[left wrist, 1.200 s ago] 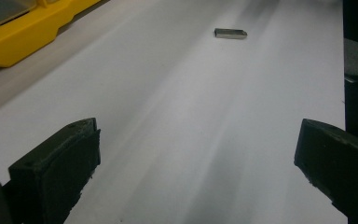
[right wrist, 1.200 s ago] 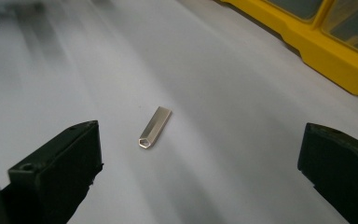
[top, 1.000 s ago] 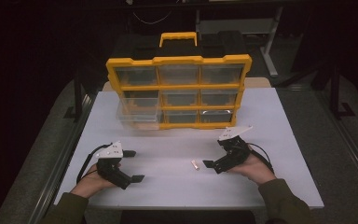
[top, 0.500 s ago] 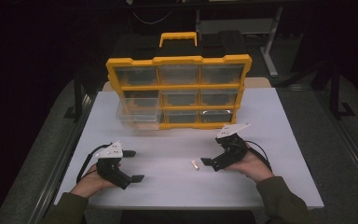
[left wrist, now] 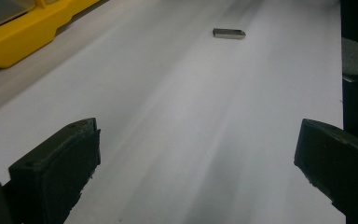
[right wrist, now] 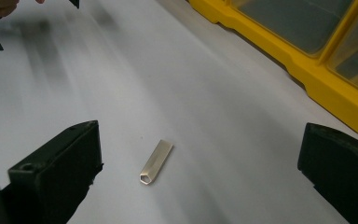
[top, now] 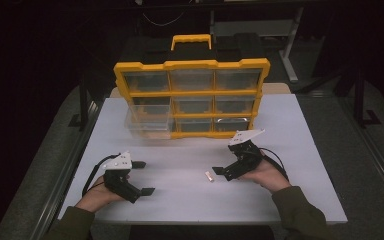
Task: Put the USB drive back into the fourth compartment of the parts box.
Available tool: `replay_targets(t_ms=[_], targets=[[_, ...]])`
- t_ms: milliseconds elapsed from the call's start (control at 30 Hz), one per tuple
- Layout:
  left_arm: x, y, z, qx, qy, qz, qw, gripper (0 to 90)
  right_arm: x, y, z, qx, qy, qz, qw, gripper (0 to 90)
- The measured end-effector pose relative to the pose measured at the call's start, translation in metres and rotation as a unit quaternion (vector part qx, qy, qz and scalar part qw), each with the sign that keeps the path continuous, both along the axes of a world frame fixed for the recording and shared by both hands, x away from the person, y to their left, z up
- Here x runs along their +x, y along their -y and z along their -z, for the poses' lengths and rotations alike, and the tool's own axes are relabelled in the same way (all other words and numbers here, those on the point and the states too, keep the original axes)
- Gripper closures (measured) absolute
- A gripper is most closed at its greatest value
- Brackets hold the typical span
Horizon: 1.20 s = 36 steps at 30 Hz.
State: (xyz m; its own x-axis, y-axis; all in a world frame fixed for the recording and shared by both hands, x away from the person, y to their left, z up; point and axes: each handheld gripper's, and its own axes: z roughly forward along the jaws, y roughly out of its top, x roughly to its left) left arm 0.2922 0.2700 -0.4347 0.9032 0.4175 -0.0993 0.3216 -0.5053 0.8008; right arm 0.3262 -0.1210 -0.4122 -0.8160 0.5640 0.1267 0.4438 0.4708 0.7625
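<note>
A small flat silver metal piece, shaped like a slim USB stick, lies on the white table top. My right gripper sits just right of it, resting low, jaws open. In the right gripper view the piece lies between and slightly ahead of the open right gripper. My left gripper rests at the front left, open and holding nothing. From the left gripper the piece shows far ahead.
A yellow organiser case with clear drawers stands upright at the back middle of the table. One clear drawer at its lower left sticks out. Its yellow frame runs along the right gripper view's upper right. Dark floor surrounds the table.
My right gripper has edged a little to the left, closer to the metal piece. The left gripper and the piece have stayed where they were.
</note>
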Motion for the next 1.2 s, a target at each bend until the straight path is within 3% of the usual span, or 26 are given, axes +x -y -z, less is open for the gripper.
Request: replay_targets(t_ms=[1200], targets=[[-0.001, 0.001, 0.0, 0.0, 0.0, 0.003, 1.0, 0.0, 0.011, -0.028, -0.009, 0.001, 0.005, -0.023, 0.9997, 0.0]])
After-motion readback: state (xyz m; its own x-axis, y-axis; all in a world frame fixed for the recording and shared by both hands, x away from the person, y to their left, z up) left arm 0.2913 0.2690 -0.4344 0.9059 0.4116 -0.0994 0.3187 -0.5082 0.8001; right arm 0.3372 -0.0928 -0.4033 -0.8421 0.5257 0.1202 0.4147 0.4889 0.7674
